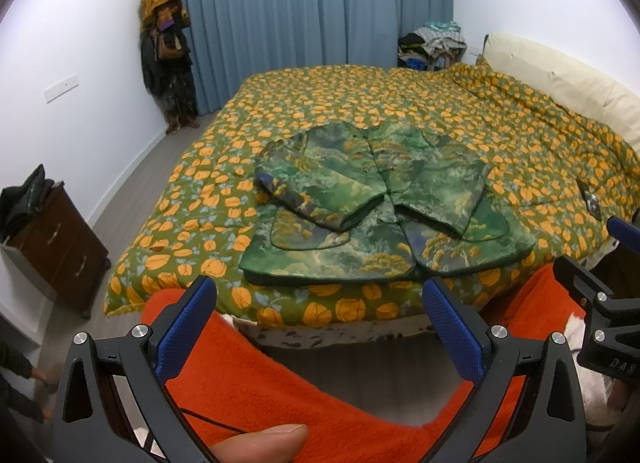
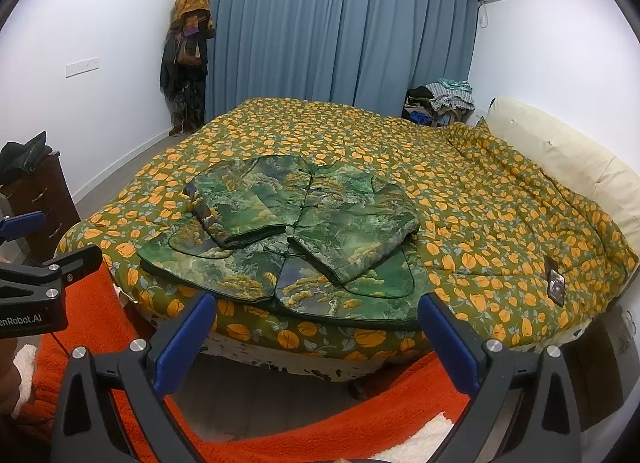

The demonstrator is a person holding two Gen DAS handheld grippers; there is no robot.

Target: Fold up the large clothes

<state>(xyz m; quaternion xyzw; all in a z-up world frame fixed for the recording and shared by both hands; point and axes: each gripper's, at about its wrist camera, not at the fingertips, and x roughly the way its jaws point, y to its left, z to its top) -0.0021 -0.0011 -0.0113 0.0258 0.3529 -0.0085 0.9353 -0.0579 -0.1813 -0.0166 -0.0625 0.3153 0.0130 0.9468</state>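
A green landscape-print jacket (image 1: 376,203) lies flat on the near part of the bed, front up, with both sleeves folded in across its chest. It also shows in the right wrist view (image 2: 296,239). My left gripper (image 1: 320,303) is open and empty, held short of the bed's near edge, just before the jacket's hem. My right gripper (image 2: 318,317) is open and empty, also just before the hem. The right gripper's body shows at the right edge of the left wrist view (image 1: 600,303).
The bed (image 1: 400,103) has an orange-flower quilt and a cream headboard (image 2: 560,151) at the right. A phone (image 2: 556,283) lies on the quilt at the right. A dark dresser (image 1: 56,239) stands left. Orange fabric (image 1: 280,383) is below the grippers.
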